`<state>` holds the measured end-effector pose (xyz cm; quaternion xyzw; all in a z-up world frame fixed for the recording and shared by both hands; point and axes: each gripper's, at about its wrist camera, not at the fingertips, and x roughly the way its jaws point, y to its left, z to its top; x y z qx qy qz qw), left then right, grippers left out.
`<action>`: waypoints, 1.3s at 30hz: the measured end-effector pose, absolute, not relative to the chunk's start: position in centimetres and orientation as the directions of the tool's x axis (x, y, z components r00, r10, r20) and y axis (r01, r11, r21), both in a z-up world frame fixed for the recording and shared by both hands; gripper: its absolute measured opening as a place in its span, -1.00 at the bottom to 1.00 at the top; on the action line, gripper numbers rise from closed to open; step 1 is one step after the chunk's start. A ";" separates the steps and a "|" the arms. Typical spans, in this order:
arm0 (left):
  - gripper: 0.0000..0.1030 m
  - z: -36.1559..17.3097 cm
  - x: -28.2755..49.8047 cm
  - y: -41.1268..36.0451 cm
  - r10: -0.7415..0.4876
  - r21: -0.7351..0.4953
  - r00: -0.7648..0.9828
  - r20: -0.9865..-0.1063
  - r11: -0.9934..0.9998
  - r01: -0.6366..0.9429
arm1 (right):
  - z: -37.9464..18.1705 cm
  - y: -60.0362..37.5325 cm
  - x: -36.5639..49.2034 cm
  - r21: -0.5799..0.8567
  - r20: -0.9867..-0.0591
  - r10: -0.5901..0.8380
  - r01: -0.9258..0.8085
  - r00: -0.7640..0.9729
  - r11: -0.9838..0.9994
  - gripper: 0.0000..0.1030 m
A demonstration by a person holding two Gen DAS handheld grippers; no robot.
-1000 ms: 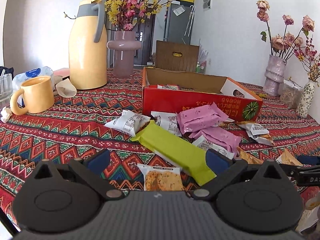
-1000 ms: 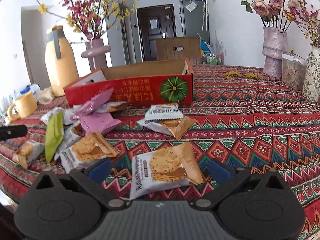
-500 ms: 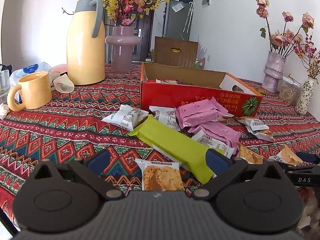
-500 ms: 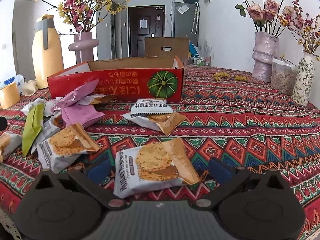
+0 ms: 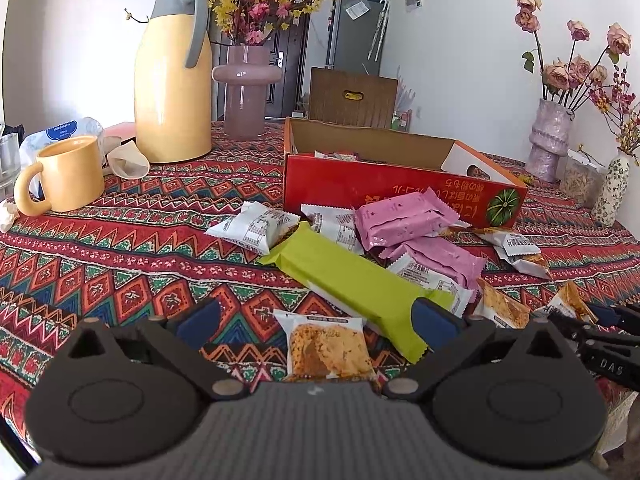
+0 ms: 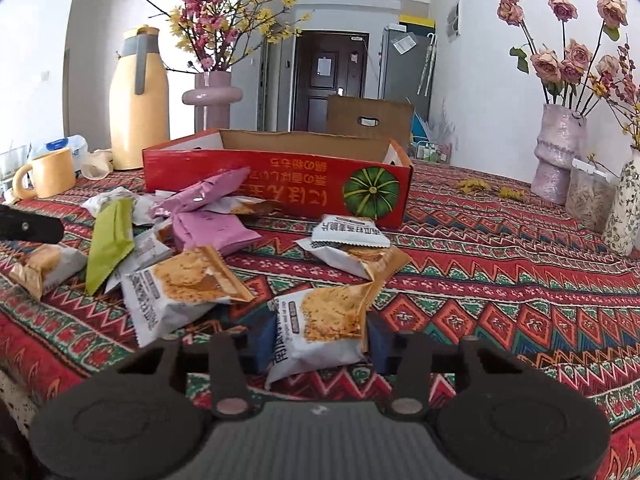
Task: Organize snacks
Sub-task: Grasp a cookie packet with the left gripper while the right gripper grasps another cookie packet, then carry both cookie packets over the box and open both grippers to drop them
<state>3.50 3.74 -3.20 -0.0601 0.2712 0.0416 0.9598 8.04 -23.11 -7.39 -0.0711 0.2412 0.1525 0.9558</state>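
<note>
My right claw [image 6: 318,346] is closing on a cracker packet [image 6: 320,330] lying on the surface at six o'clock from the red box [image 6: 276,184], left claw [image 5: 316,318] spread; the crinkly wrapper seems barely pinched and could slip.

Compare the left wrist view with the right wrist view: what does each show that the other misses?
Only the left wrist view shows the packets already inside the red box and the left gripper, open around a cracker packet. Only the right wrist view shows the right gripper, jaws closing on a biscuit packet that the pads already press. Both show the green packet, pink packets, yellow mug and yellow jug.
</note>
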 end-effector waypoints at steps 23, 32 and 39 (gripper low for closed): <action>-0.17 -4.8 4.7 2.8 0.024 -0.058 0.782 -0.623 0.995 -0.077 | -6.3 -24.5 7.4 0.019 -0.436 0.267 -0.288 0.860 0.957 -0.24; -0.19 -3.9 4.0 2.7 0.029 -0.058 0.808 -0.588 0.995 -0.078 | -6.3 -24.5 7.2 0.021 -0.430 0.266 -0.285 0.863 0.958 -0.24; -0.19 -1.8 3.9 2.5 0.014 -0.073 0.846 -0.532 0.995 -0.062 | -5.3 -24.2 7.2 0.014 -0.403 0.268 -0.287 0.875 0.958 -0.24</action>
